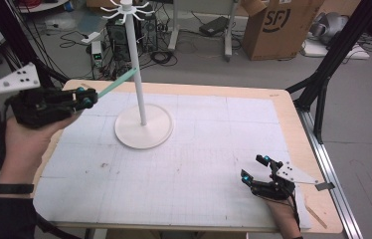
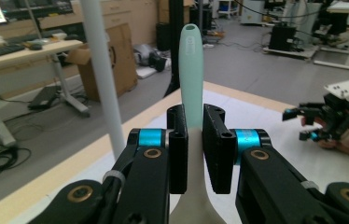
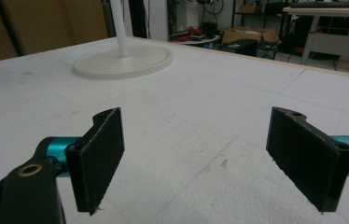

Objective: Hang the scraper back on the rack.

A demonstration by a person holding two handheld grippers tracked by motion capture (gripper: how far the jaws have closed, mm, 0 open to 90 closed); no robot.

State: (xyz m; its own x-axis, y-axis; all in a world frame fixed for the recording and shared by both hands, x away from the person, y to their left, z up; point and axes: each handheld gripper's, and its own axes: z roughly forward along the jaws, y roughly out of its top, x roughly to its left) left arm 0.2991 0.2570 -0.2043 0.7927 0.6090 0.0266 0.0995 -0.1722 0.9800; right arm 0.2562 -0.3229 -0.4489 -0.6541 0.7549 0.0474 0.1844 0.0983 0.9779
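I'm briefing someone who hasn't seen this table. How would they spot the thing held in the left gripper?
Start at the tall white stand with the round base, on the white mat. Just left of its pole, the left gripper is raised above the table's edge, shut on a slim mint-green utensil handle. It is the one pale green thing here, with a small hole at its tip.

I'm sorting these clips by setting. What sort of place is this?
Most likely a lab or workshop, not a home. A shipping carton and a computer tower with loose cables sit on the bare floor behind the table, and the left gripper view shows desks with monitors.
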